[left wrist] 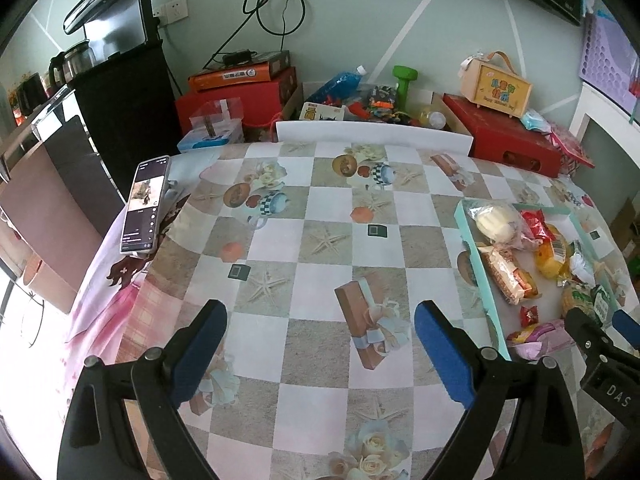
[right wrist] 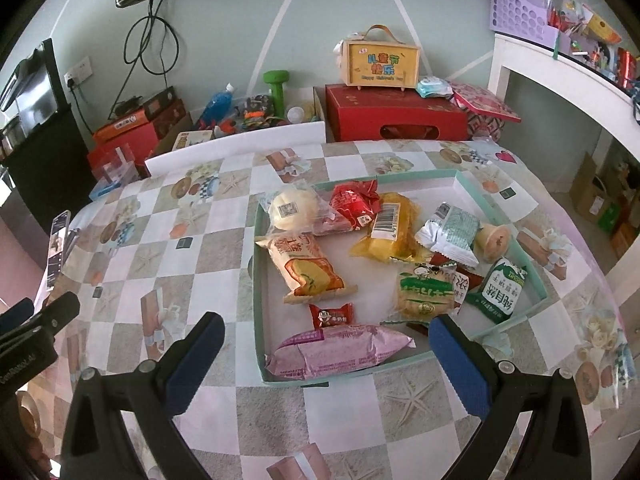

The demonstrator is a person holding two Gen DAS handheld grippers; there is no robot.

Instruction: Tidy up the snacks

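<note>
The left gripper (left wrist: 320,344) hangs wide open over the checked tablecloth (left wrist: 328,216), its 2 blue pads (left wrist: 200,352) holding nothing. At the right, a teal tray (left wrist: 478,264) holds wrapped snacks, among them a pale bun (left wrist: 496,222) at the far end and an orange bread packet (left wrist: 508,276) nearer. The right gripper (left wrist: 600,326) reaches over the tray's near end. A phone (left wrist: 144,204) leans at the far left.
</note>
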